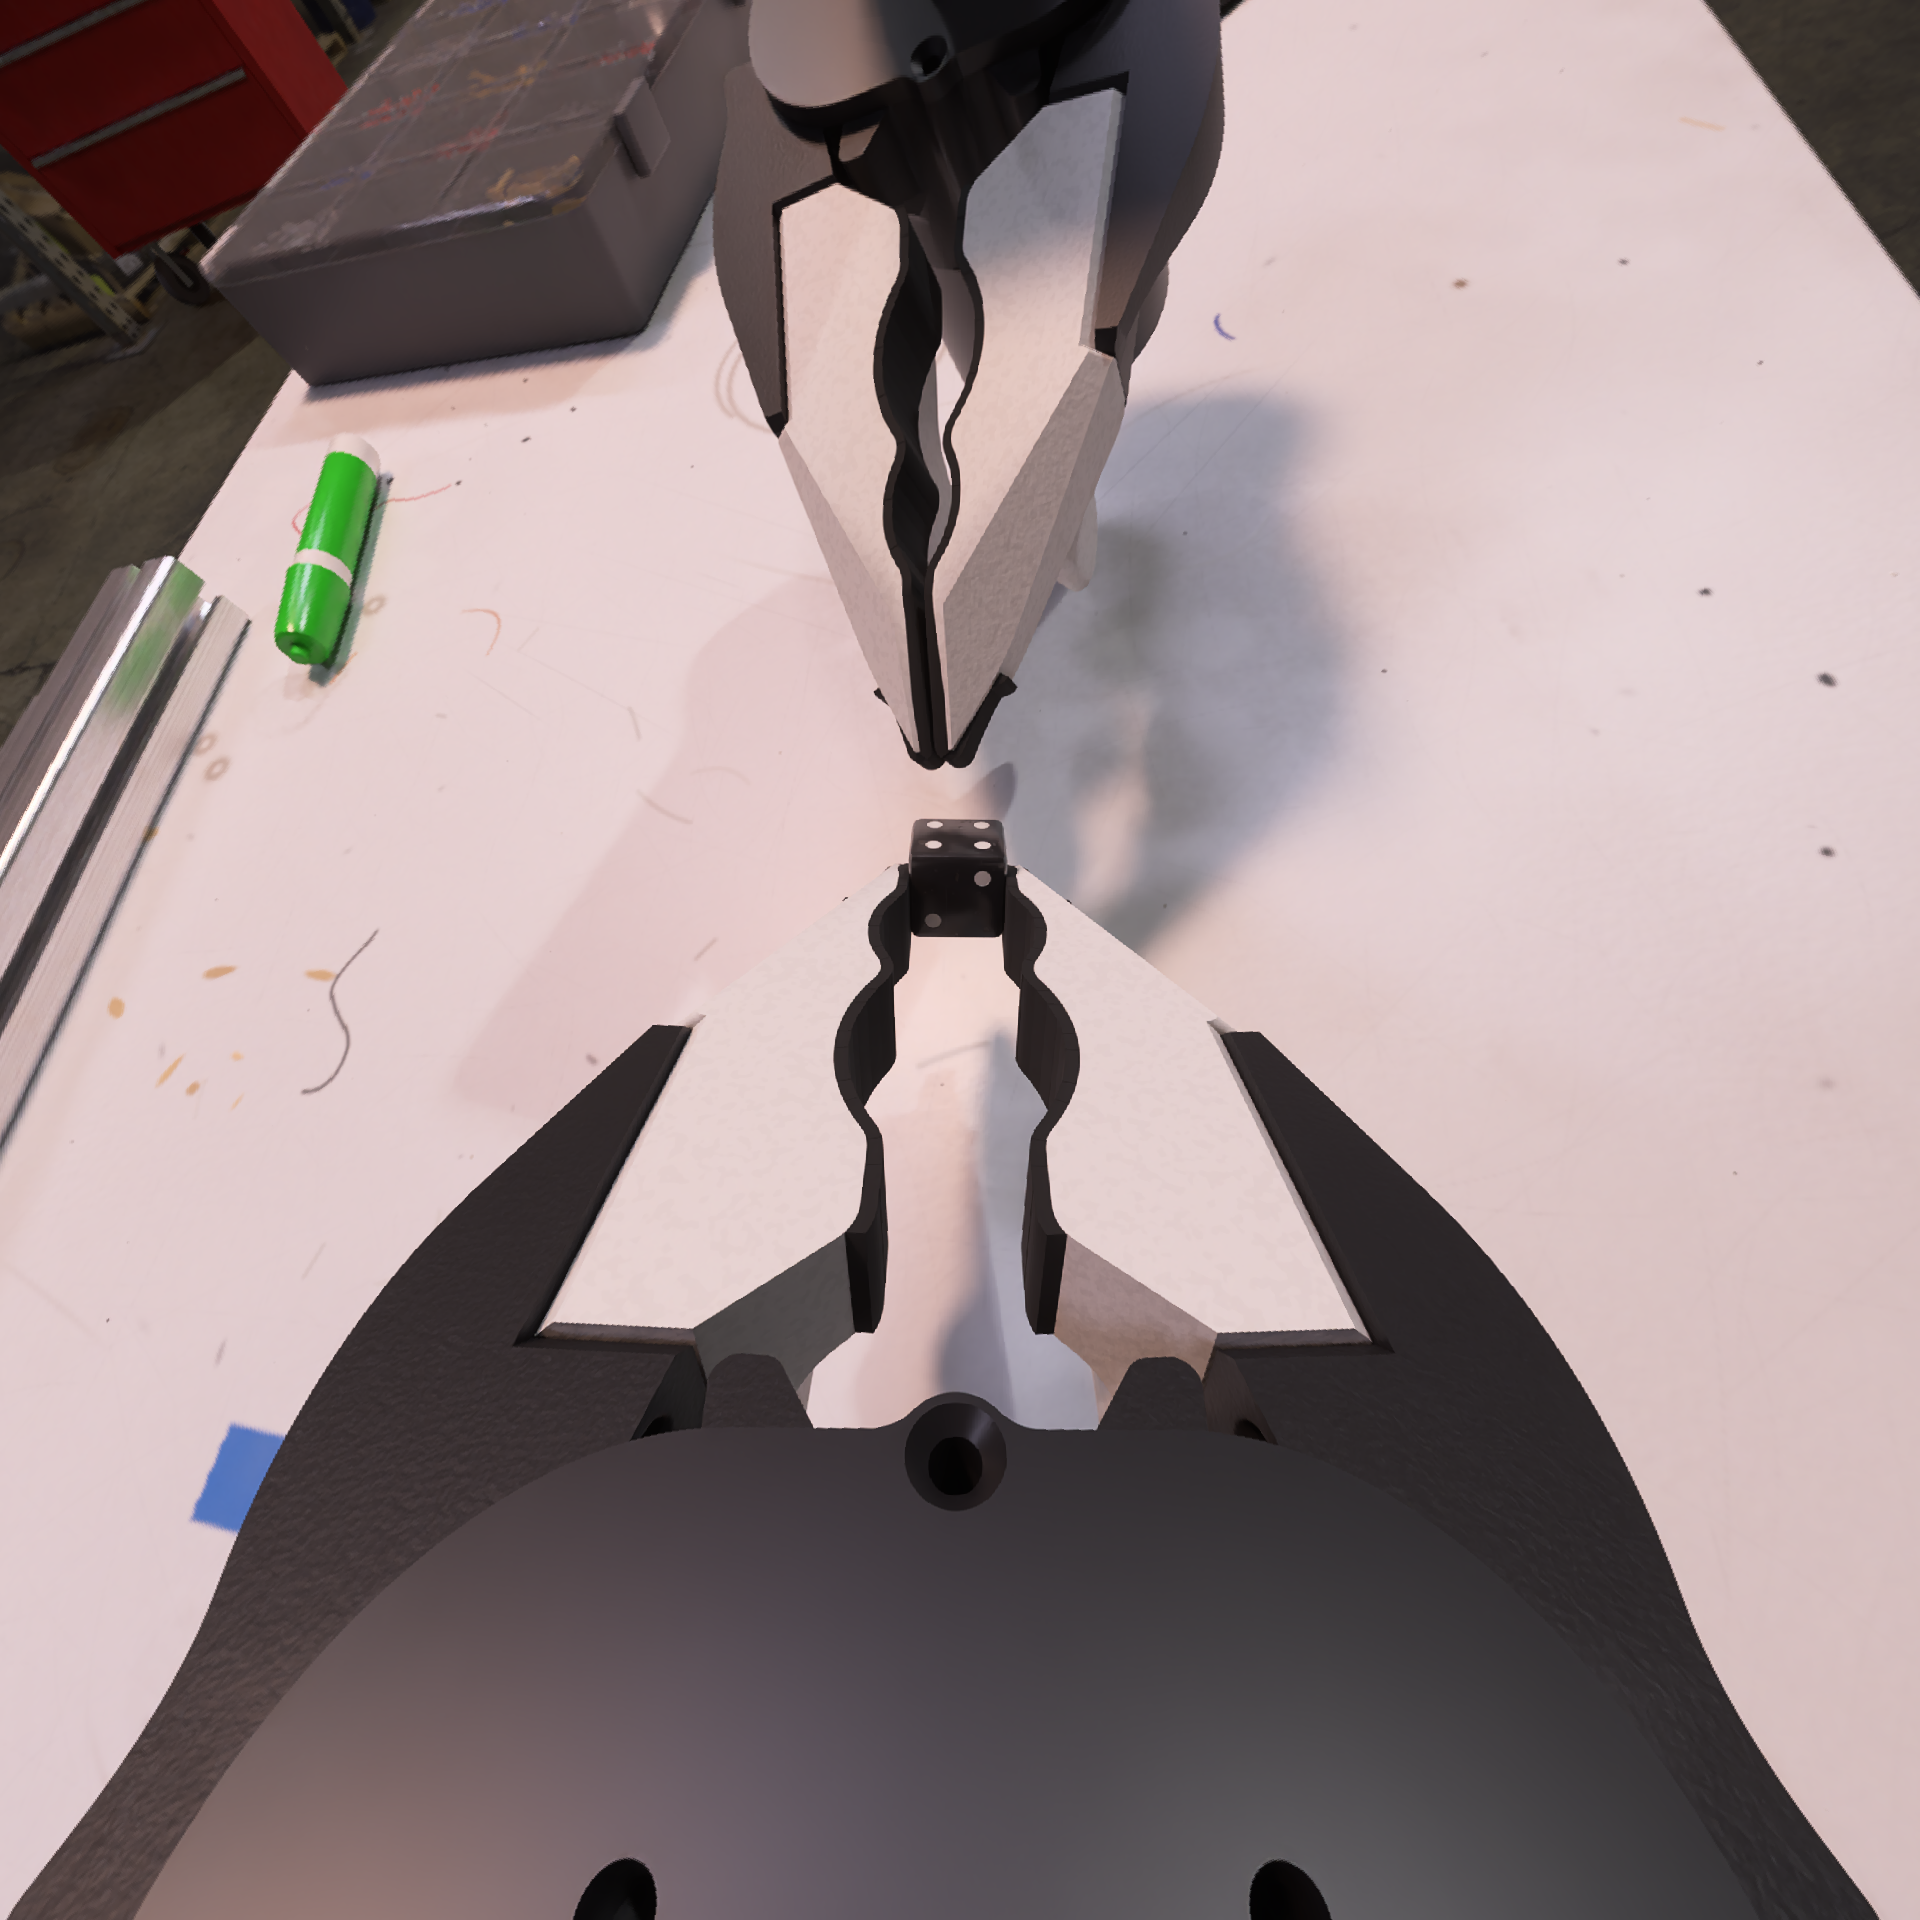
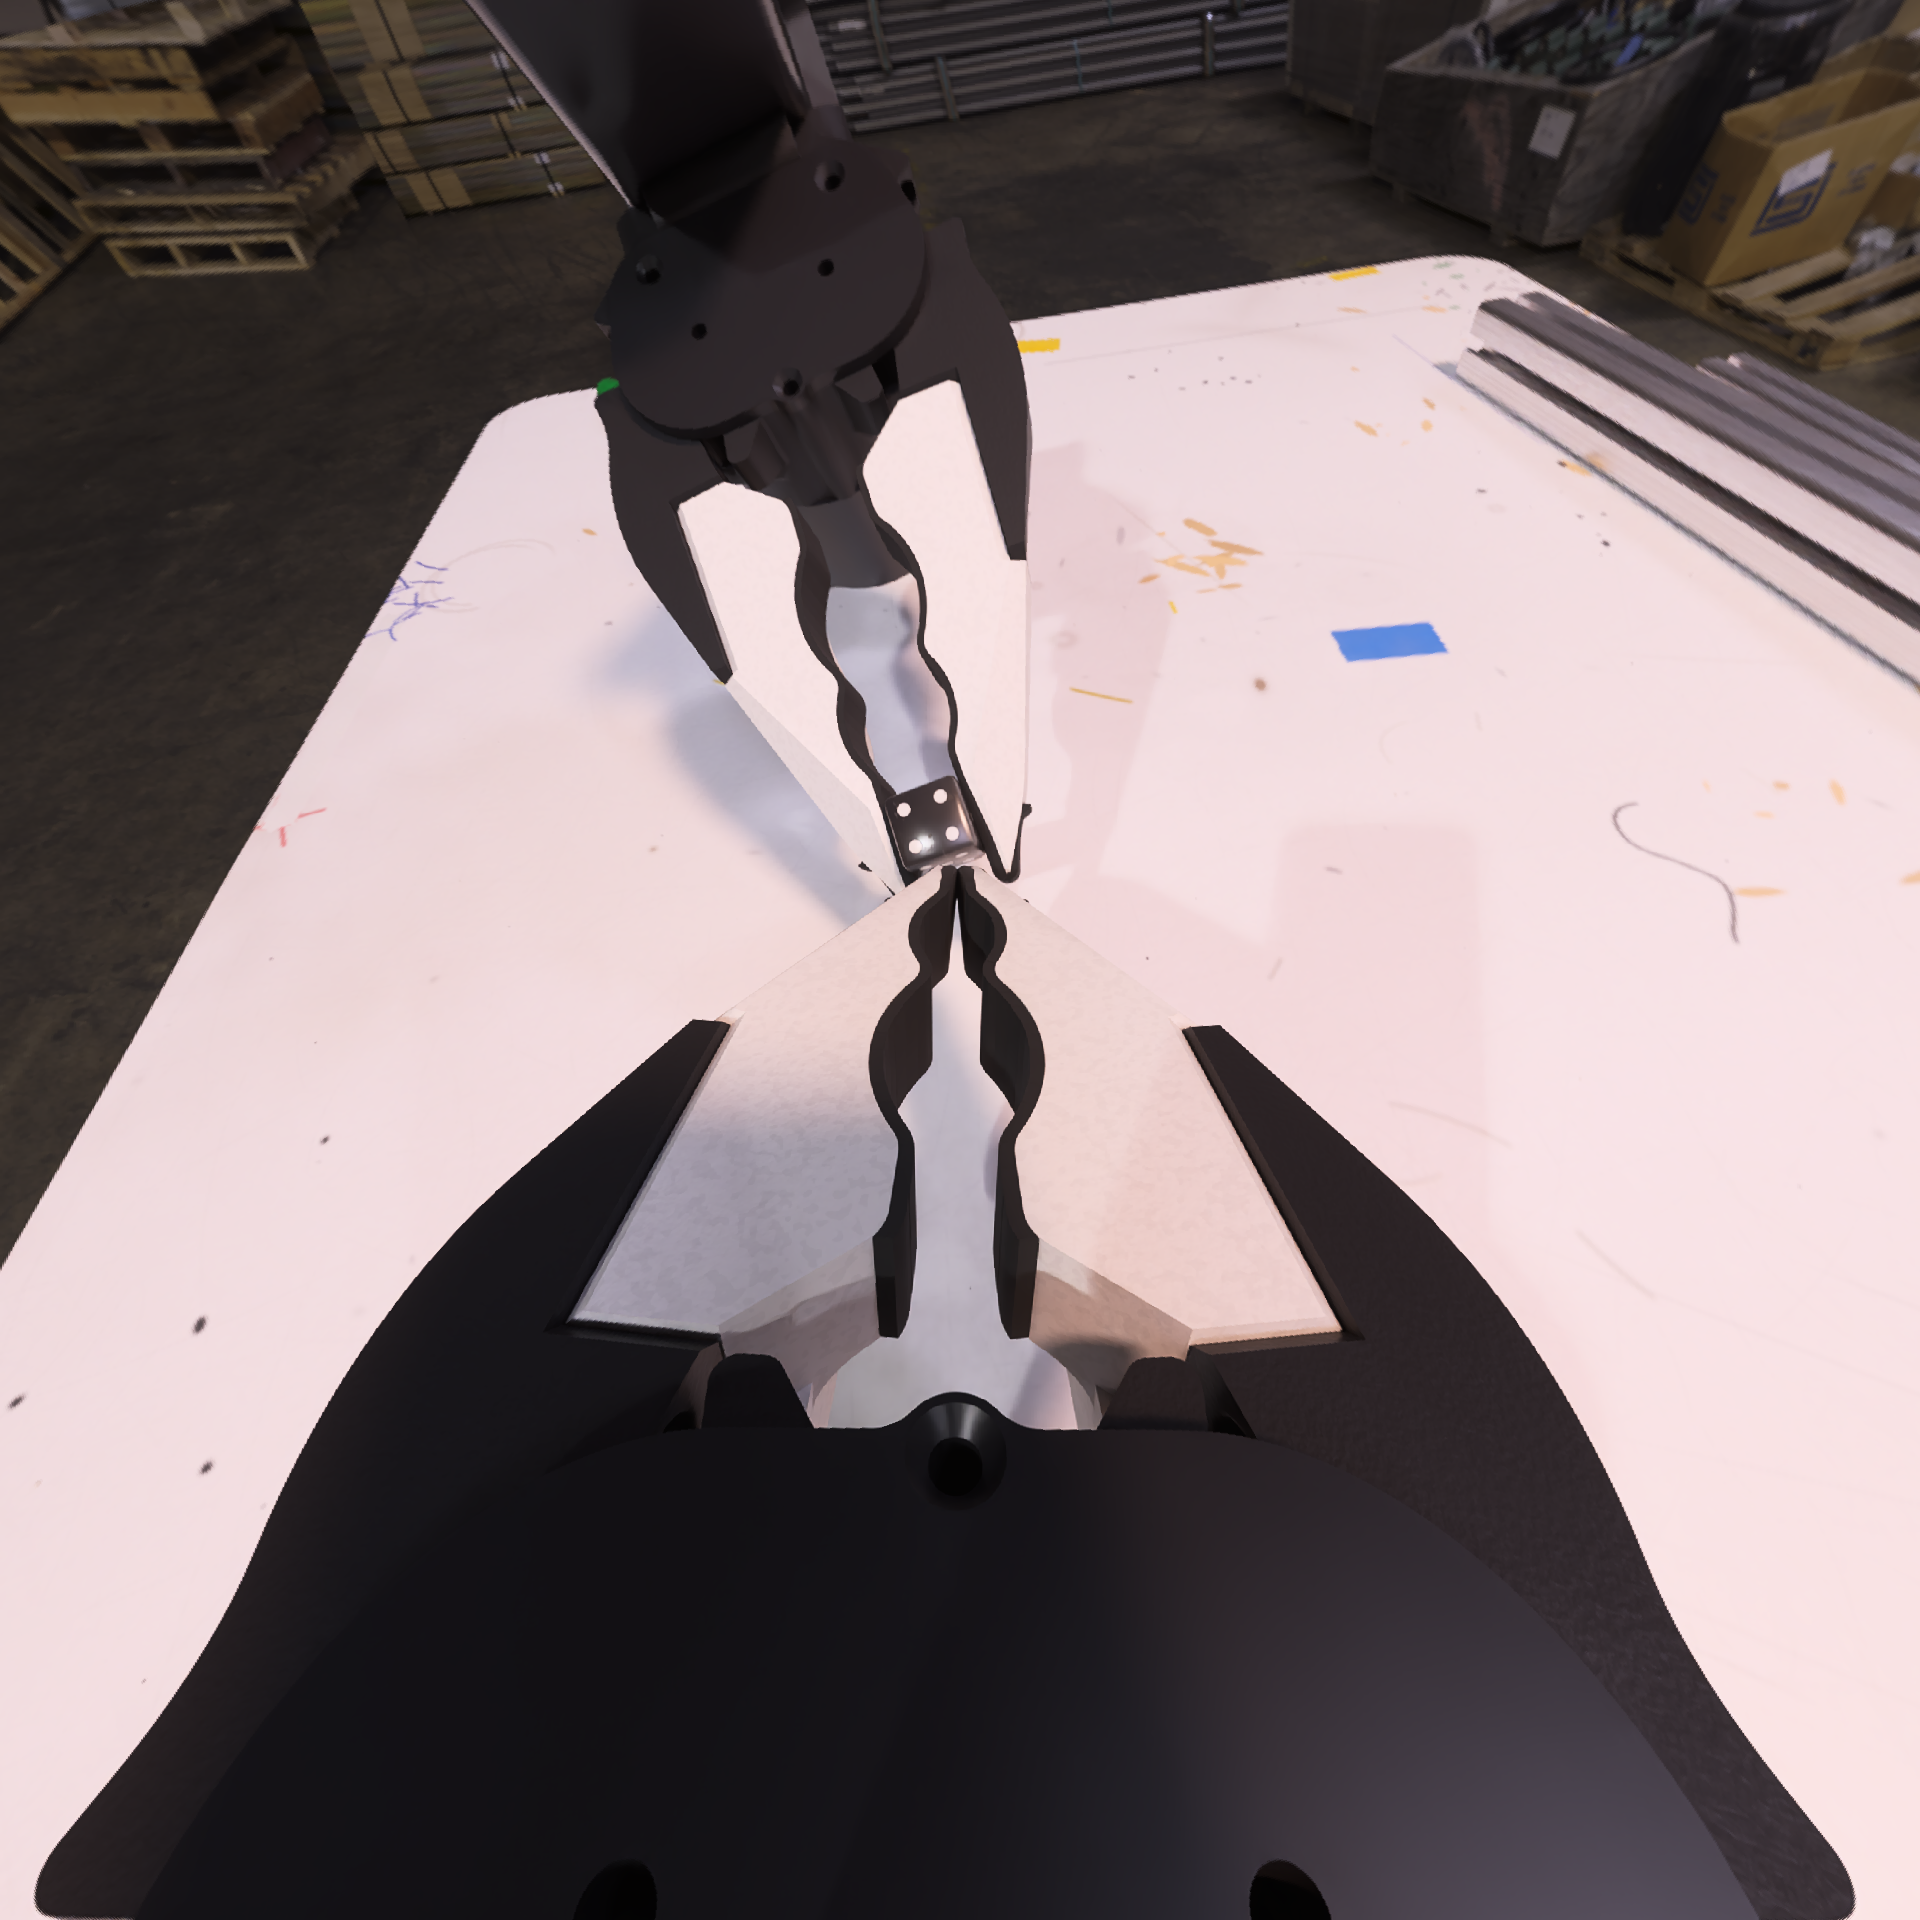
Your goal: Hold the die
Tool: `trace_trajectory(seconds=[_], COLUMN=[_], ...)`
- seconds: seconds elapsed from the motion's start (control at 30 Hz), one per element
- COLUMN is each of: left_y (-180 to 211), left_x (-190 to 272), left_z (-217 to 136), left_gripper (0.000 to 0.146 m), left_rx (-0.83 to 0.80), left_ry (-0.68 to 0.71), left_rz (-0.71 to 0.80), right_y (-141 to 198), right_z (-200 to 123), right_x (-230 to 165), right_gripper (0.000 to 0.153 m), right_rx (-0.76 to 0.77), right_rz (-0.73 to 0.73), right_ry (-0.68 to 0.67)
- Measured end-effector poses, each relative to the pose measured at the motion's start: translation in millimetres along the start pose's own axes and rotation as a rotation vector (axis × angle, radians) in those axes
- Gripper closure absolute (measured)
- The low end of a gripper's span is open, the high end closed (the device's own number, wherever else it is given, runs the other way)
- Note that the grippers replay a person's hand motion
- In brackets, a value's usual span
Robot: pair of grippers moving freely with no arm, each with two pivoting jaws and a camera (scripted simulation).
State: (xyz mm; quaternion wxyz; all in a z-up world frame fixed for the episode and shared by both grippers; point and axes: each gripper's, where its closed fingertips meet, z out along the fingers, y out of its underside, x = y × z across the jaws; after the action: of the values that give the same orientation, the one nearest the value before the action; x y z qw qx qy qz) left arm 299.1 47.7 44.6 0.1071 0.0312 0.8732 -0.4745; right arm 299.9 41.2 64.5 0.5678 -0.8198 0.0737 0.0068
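Gripping the black die (image 1: pixel 957 878) at their very tips, the left tongs (image 1: pixel 957 883) stand only as far apart as the die is wide, one finger pressed on each side of it. White pips show on its top and on the face turned toward the camera. In the left wrist view the die sits at the centre, just above the white table (image 1: pixel 1455 727).

At 12 o'clock from the die, pointing back at it, come the right tongs (image 1: pixel 940 758). Their tips are pressed together with nothing between them, and they stop just short of the die without touching it. The right wrist view agrees: the right tongs (image 2: pixel 956 883) are closed to a thin slit, and the die (image 2: pixel 932 821) lies just past them at 12 o'clock, caught between the fingers of the left tongs (image 2: pixel 935 831).

Farther out in the left wrist view, a green marker (image 1: pixel 327 556) lies on the table at 10 o'clock. A grey case (image 1: pixel 436 218) sits beyond it toward 11 o'clock. Metal rails (image 1: pixel 114 748) run along the table edge at 9 o'clock, and a patch of blue tape (image 1: pixel 237 1475) lies at 8 o'clock. A red cabinet (image 1: pixel 145 94) stands off the table at the far 11 o'clock corner. Pen scribbles and small dark specks mark the tabletop.
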Motion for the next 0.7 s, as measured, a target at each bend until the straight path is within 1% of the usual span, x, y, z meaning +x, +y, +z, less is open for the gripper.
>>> trace_trajectory(seconds=[0.23, 0.4, 0.53, 0.7], left_y=[12.0, 21.3, 22.0, 21.6], left_x=[0.5, 2.3, 1.2, 0.6], left_z=[7.7, 15.1, 16.7, 17.1], left_gripper=[0.130, 0.130, 0.130, 0.130], left_rx=[-0.094, -0.176, -0.190, -0.214], left_ry=[-0.058, -0.095, -0.121, -0.147], left_rz=[0.047, 0.071, 0.053, 0.088], right_y=[14.5, 26.8, 30.2, 32.1], right_z=[1.8, 3.0, 0.9, -0.8], right_x=[1.7, 2.7, 4.7, 4.4], right_gripper=[0.153, 0.153, 0.153, 0.153], right_rx=[-0.058, -0.135, -0.142, -0.129], right_rz=[0.070, 0.176, 0.256, 0.319], right_ry=[0.040, 0.073, 0.105, 0.131])
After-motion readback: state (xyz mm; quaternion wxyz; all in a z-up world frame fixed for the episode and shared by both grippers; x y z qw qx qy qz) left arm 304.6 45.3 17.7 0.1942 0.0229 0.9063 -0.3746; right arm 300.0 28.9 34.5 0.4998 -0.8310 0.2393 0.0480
